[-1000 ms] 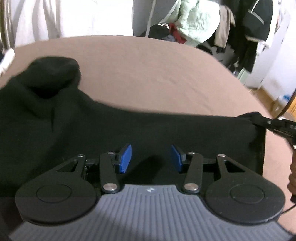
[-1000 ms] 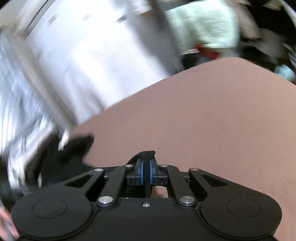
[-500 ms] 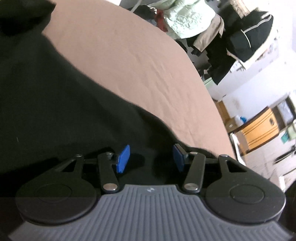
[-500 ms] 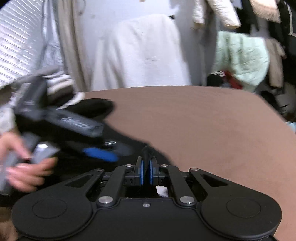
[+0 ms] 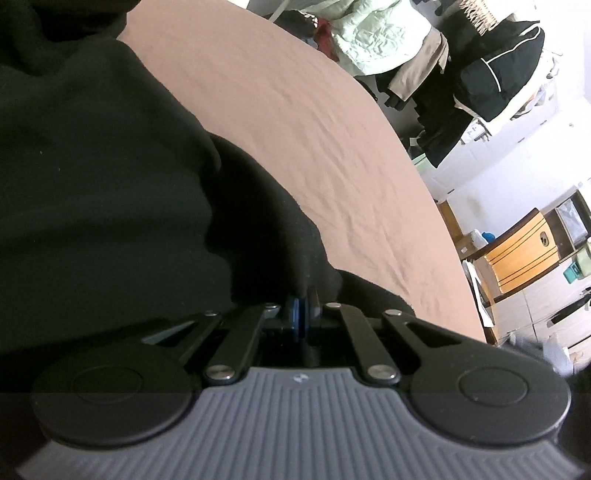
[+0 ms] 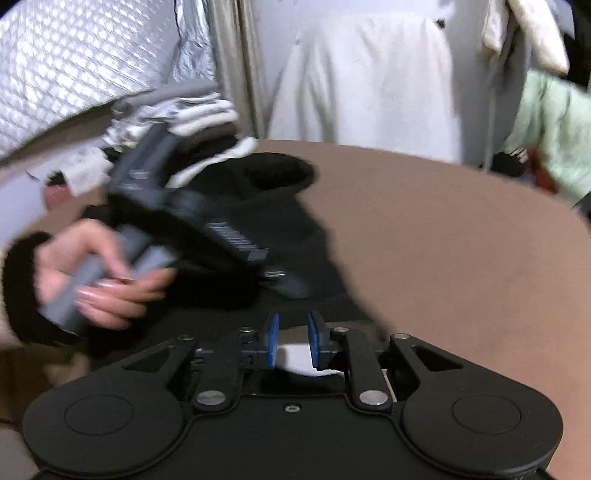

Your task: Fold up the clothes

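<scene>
brown bed (image 5: 332,122) carrying black garment (image 5: 110,184), spread across near side. left gripper (image 5: 301,314) was gaping half a sec ago, now fingers clamped on fold of garment, so next fold probably starting. right gripper (image 6: 291,341) was pinching cloth, now fingers opening, nothing between them. left hand (image 6: 99,273) tilted down, wrapped round handle.

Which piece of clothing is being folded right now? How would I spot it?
Look for the big brown bed cover that fills the middle of the room. Spread on its near side lies a black garment, and the left gripper is shut on a fold of it. It is the only dark cloth lying on the brown cover; the pale green jacket hangs behind the bed.
</scene>
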{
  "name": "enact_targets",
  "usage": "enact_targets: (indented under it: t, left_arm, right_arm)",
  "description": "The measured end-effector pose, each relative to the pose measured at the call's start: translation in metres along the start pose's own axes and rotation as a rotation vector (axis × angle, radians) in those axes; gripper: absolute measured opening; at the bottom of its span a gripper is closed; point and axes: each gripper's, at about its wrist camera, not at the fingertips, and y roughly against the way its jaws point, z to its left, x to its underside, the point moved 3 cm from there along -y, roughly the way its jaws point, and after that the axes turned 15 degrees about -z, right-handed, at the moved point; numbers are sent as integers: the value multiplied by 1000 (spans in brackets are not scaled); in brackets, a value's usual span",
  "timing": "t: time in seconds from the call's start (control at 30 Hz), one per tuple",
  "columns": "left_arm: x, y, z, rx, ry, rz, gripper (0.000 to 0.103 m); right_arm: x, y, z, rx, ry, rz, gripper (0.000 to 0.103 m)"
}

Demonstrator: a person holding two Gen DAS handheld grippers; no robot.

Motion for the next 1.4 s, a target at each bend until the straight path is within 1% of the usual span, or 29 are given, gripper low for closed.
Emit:
enact_targets:
  t: [0.07,0.17,0.23,0.27,0.3,0.33,0.37,0.4,0.43,0.47,0.5,0.57,0.6,0.63,0.67,0.7,0.73,0.77,0.83,0.9,0.97,1.03,1.07,1.1,1.17,1.2,1.27,1.33,1.4]
  left_arm:
    - [-3,-1,-1,4,4,1,2]
    - [-10,-7,-4,19,9,12,2]
    - [-18,-13,-11,39,3,25,2]
    - [-23,-13,-14,52,-1,29,2]
    - [-28,-13,-17,65,-6,33,2]
    - [-31,-14,-21,76,-7,37,2]
    - [-34,-15,-24,84,-11,41,2]
    - [-37,-16,-28,91,-16,45,2]
    - [-40,-19,-32,91,-24,44,2]
    - [-43,-20,-36,89,-32,38,2]
    - [-48,-19,-39,83,-35,28,2]
    - [-59,-15,-45,69,-36,4,8]
    - [-65,-7,-46,74,-17,-14,17]
    - [-73,4,-47,97,10,-43,30]
    - [-76,14,-48,103,18,-73,39]
    - [-77,23,-48,101,18,-103,53]
    - [-79,31,-48,100,19,-132,54]
    - [-75,33,-49,86,-5,-123,54]
    - [-45,23,-50,39,-85,-20,54]
    - [-13,12,-51,-10,-167,91,54]
    - [21,8,-49,-32,-207,166,54]
    - [53,12,-49,-51,-248,193,54]
    - [63,16,-53,-54,-286,184,54]
    - [72,21,-58,-55,-328,173,55]
    - [80,29,-71,-49,-410,156,58]
    - [83,33,-76,-40,-432,159,62]
    - [89,43,-77,-19,-436,165,68]
    - [95,41,-83,-26,-455,173,83]
    - [99,40,-89,-37,-482,182,94]
  right_arm:
    - [-1,-6,-12,30,105,50,20]
    - [6,-22,-11,27,342,119,22]
    - [8,-29,-4,2,449,118,34]
    - [8,-33,-1,-15,491,113,46]
    - [9,-37,2,-38,529,110,51]
    - [9,-41,5,-50,565,103,51]
    - [9,-45,6,-43,597,90,51]
    - [9,-49,7,-37,617,75,49]
    - [7,-53,5,-36,605,57,46]
    - [4,-57,1,-35,564,44,26]
    - [-3,-59,-8,-20,486,25,8]
    - [-22,-56,-36,23,255,-36,8]
    - [-31,-53,-52,48,133,-70,8]
    - [-41,-46,-73,80,-2,-109,8]
    - [-49,-39,-93,113,-126,-146,8]
    - [-54,-34,-111,145,-221,-172,8]
    - [-55,-32,-128,162,-298,-182,8]
    - [-55,-31,-145,177,-373,-185,8]
    - [-50,-39,-170,207,-485,-159,8]
    - [-43,-57,-192,225,-567,-99,8]
    - [-28,-76,-213,244,-622,-22,9]
    - [-8,-101,-224,228,-669,89,11]
    - [1,-109,-228,242,-669,132,17]
    - [8,-115,-228,247,-667,160,21]
    - [12,-111,-225,232,-659,135,24]
    - [13,-108,-224,227,-658,116,31]
    - [15,-102,-222,217,-655,79,37]
    - [21,-98,-224,209,-683,53,40]
    - [29,-93,-230,195,-723,26,41]
